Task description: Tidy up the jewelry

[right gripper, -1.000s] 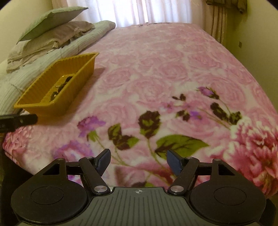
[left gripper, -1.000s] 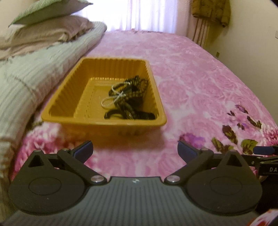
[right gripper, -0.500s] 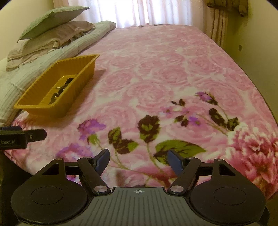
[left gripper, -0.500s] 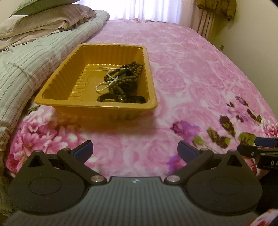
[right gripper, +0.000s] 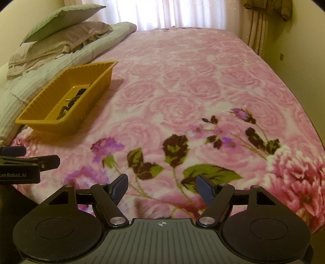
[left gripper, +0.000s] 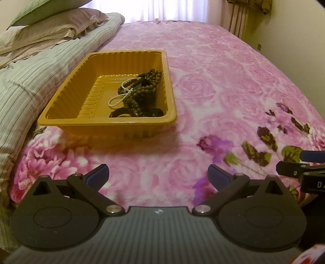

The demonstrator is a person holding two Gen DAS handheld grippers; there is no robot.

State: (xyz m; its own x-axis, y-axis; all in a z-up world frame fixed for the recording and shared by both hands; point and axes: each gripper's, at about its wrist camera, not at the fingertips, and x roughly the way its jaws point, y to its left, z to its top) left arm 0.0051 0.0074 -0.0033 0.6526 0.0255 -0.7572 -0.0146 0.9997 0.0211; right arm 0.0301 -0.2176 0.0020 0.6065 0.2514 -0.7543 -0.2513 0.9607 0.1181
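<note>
Item 1: yellow ribbed tray (left gripper: 67,119), lying on the pink floral blanket (left gripper: 223,85) of the bed, its left side just beside a striped grey-green quilt (left gripper: 30,81). The right wrist view is showing the same tray (right gripper: 42,121) off to the left.

Item 2: jewelry, sitting inside the tray toward its right wall and near corner. Contents: a dark brown bead strand (left gripper: 142,89) heaped in loops; a thin pale bead chain (left gripper: 117,99) looping out toward the tray's middle; two dark ring-shaped pieces (left gripper: 121,112) lying against the near wall, their exact kind being hard to tell. The rest of the tray floor is showing bare.

Item 3: left hand-held gripper (left gripper: 158,175), hovering over the blanket in front of the tray, released, its blue pads standing wide apart with nothing between them.

Item 4: right hand-held gripper (right gripper: 161,188), hovering over the printed flowers and leaves near the bed's near edge, well apart from the tray, released and empty.

Item 5: two pillows (right gripper: 67,34), stacked on the quilt at the far left.

Item 6: curtains (right gripper: 182,12), glowing with daylight behind the bed.
</note>
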